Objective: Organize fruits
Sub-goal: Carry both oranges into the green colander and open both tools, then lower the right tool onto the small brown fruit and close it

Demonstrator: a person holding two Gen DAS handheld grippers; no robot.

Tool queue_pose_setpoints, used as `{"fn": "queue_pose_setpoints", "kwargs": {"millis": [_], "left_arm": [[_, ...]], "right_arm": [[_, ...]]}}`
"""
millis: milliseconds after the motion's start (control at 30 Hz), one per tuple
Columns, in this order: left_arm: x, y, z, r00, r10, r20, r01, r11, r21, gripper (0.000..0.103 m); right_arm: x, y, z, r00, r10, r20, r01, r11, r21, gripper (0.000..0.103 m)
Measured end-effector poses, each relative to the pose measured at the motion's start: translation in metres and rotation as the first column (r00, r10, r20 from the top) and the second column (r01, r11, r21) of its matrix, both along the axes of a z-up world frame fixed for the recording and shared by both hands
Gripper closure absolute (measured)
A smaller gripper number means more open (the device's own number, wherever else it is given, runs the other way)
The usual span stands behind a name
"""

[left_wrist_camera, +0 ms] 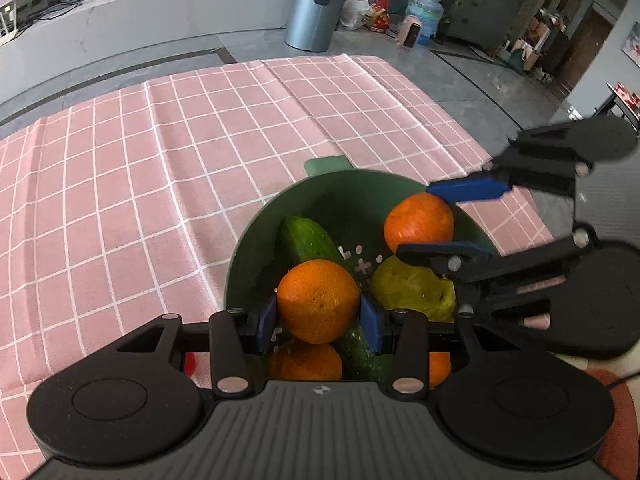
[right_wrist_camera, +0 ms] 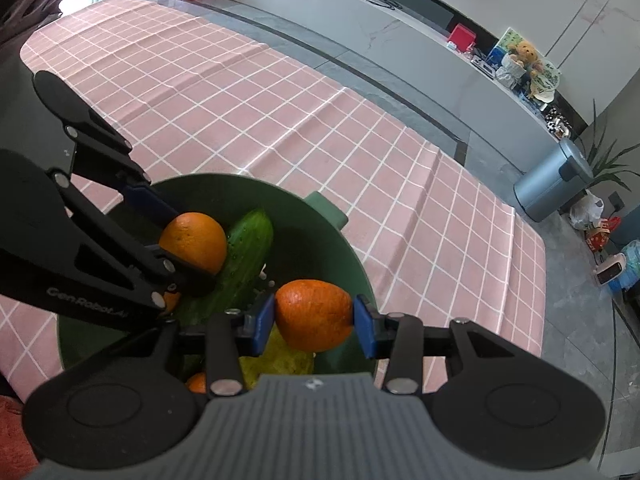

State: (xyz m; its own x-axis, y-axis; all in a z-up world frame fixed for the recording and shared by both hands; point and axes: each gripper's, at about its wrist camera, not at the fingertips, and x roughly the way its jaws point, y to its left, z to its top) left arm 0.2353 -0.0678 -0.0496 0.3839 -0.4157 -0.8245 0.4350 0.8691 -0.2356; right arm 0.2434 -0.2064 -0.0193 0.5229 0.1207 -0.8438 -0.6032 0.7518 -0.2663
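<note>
A green colander bowl (left_wrist_camera: 316, 192) sits on the pink checked cloth and holds oranges, a cucumber (left_wrist_camera: 306, 240) and a yellow-green pear (left_wrist_camera: 412, 288). My left gripper (left_wrist_camera: 319, 318) is shut on an orange (left_wrist_camera: 318, 300) over the bowl. My right gripper (right_wrist_camera: 314, 320) is shut on another orange (right_wrist_camera: 314, 314) over the bowl (right_wrist_camera: 332, 248). In the left wrist view the right gripper (left_wrist_camera: 444, 218) enters from the right around its orange (left_wrist_camera: 418, 224). In the right wrist view the left gripper (right_wrist_camera: 176, 240) holds its orange (right_wrist_camera: 194, 240) beside the cucumber (right_wrist_camera: 240, 256).
The pink checked cloth (left_wrist_camera: 160, 168) covers the table to the left and beyond the bowl. More oranges (left_wrist_camera: 306, 362) lie low in the bowl under my left gripper. A grey bin (left_wrist_camera: 314, 12) and a long counter stand on the floor beyond the table.
</note>
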Motion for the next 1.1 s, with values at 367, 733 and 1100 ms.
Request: {"fn": "queue_pose_setpoints", "kwargs": {"millis": [367,733,1100], "left_arm": [[-0.013,-0.006,0.002,0.998,-0.064,0.021,0.063,0.995,0.074,0.051],[-0.02,-0.002,0.011,0.996,-0.074,0.05,0.071,0.996,0.058,0.042],[-0.033,0.005,0.034,0.993,-0.061,0.102,0.058,0.998,0.033,0.042]], "right_arm": [[0.012,0.005,-0.003,0.999,0.014,-0.05,-0.012,0.999,0.032,0.062],[0.03,0.003,-0.01,0.994,-0.038,-0.104,0.043,0.998,0.051,0.06],[0.015,-0.004,0.0,0.994,-0.073,-0.076,0.077,0.995,0.056,0.058]]}}
